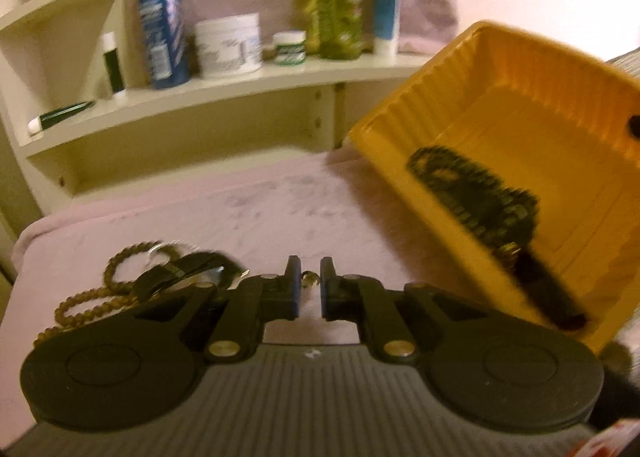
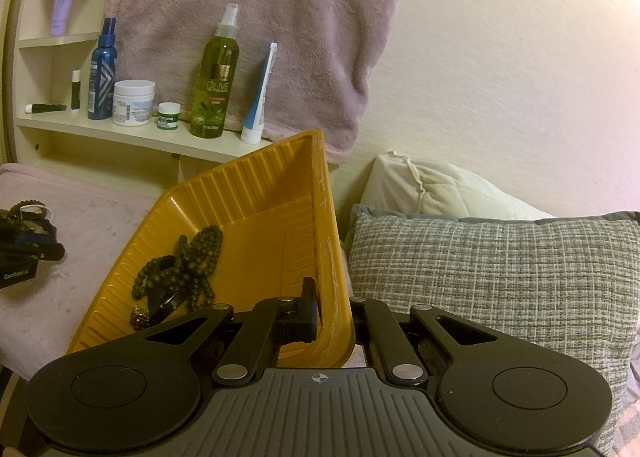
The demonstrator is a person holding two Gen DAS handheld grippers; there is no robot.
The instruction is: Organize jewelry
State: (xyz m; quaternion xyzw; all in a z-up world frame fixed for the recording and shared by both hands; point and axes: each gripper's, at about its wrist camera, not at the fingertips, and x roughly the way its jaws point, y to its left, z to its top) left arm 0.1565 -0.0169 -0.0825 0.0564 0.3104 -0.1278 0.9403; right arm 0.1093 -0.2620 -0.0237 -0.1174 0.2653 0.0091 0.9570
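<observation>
My right gripper [image 2: 334, 315] is shut on the rim of a yellow tray [image 2: 256, 201] and holds it tilted up over the pink-covered surface. The tray also shows in the left wrist view [image 1: 520, 109]. Dark green beaded necklaces [image 2: 192, 261] and a dark strap lie inside it, blurred in the left wrist view [image 1: 476, 193]. My left gripper [image 1: 310, 285] is nearly closed, with a small gold piece [image 1: 309, 278] between its pads. A brown bead strand [image 1: 120, 277] and a black band [image 1: 188, 269] lie on the cover to its left.
A cream shelf [image 2: 120, 129] behind holds a blue bottle [image 2: 102, 69], a white jar [image 2: 134, 101], a green olive spray bottle [image 2: 216, 73] and a tube [image 2: 260, 97]. A pink towel hangs on the wall. Grey plaid pillow [image 2: 500, 281] lies right of the tray.
</observation>
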